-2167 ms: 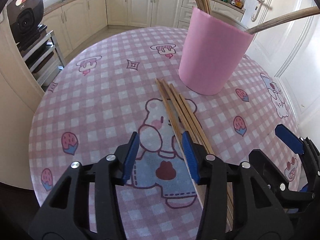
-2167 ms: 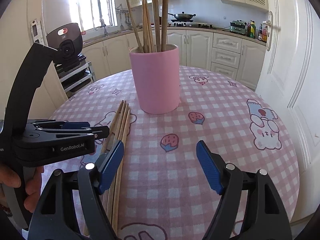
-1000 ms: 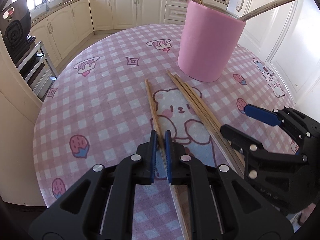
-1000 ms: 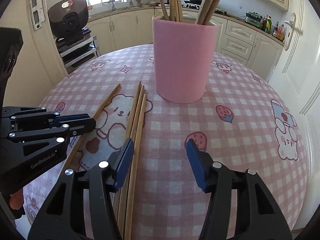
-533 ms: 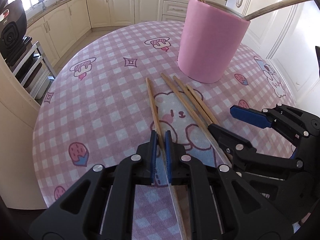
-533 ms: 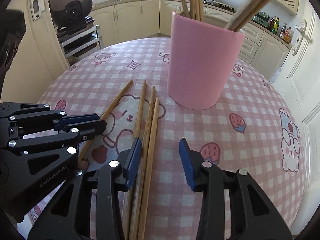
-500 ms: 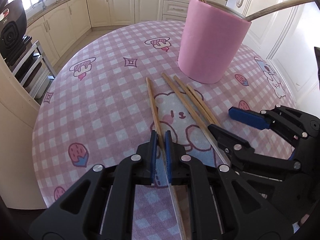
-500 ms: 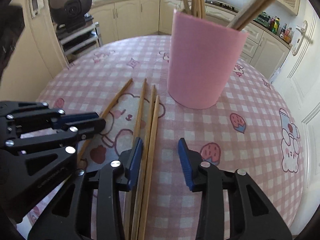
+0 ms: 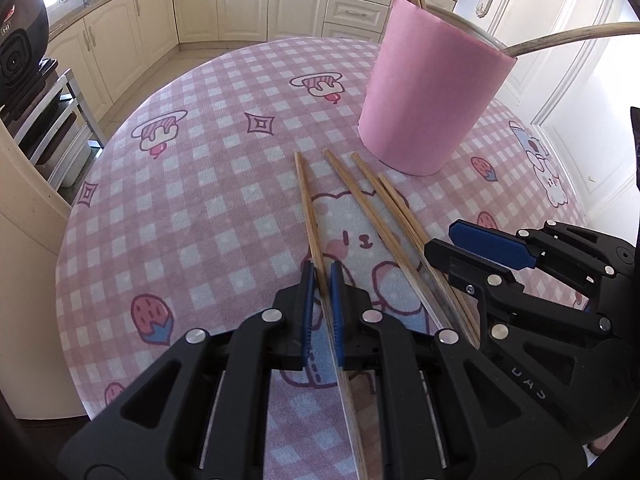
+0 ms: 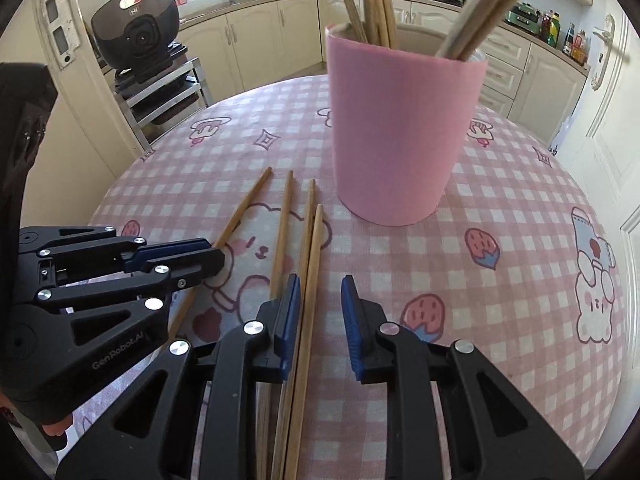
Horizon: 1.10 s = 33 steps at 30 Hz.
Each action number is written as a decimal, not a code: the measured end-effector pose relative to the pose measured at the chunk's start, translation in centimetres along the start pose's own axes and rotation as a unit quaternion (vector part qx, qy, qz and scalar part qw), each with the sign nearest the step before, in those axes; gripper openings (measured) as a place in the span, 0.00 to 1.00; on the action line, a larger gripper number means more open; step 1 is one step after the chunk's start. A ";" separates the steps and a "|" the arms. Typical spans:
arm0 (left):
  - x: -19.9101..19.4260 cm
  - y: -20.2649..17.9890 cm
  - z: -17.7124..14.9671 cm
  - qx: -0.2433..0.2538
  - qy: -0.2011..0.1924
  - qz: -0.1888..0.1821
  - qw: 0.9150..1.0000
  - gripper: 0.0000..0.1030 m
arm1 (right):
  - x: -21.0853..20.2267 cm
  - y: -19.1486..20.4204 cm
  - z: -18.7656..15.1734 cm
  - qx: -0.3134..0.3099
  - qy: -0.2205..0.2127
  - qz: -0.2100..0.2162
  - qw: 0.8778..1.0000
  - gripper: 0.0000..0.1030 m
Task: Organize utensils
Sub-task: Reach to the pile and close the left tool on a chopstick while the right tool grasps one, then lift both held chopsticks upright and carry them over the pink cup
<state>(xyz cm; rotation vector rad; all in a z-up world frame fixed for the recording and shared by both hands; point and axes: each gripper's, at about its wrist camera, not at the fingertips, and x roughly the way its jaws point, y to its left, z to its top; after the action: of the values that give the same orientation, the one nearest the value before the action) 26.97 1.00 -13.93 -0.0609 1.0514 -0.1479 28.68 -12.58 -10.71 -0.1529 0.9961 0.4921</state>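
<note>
Left wrist view shows our left gripper pinching one chopstick near the pink cup. Our right gripper, half spread over two chopsticks beside that cup, may grab both, and the long pinched stick could swing into the cup.

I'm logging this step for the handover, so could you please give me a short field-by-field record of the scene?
Surface: round table with pink checked cloth
Container: pink cup, upright, chopsticks standing inside
Loose chopsticks: four lying on the cloth in front of the cup
Left claw: shut on leftmost chopstick
Right claw: open, straddling rightmost two chopsticks
Remaining chopstick: lies just left of the right claw
Background: kitchen cabinets
</note>
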 end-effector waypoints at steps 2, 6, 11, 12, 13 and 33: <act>0.0 0.1 0.0 -0.001 0.002 0.000 1.000 0.09 | 0.0 -0.3 0.2 0.009 -0.001 0.002 1.000 0.18; 0.2 -0.3 0.3 -0.002 0.003 0.000 1.000 0.09 | 0.0 -0.7 0.2 0.016 0.008 0.009 1.000 0.16; 0.5 -0.5 0.7 -0.003 0.009 0.006 1.000 0.09 | 0.7 -0.7 0.7 0.019 0.026 0.016 0.999 0.16; 0.7 -0.6 1.0 -0.003 0.012 0.006 1.000 0.09 | 0.8 -0.6 0.8 0.018 0.027 0.013 0.999 0.15; 0.8 -0.6 1.1 -0.002 0.014 0.006 1.000 0.09 | 0.8 -0.5 0.9 0.018 0.028 0.012 0.999 0.15; -5.8 -1.3 2.3 -0.002 -0.075 -0.040 0.996 0.06 | -4.2 1.3 1.7 0.001 -0.039 0.026 0.999 0.05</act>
<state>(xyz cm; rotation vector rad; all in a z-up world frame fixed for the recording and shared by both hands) 26.02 0.56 -7.67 -0.1164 0.8992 -0.2116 27.54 -12.23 -6.19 -0.1055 0.9251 0.5400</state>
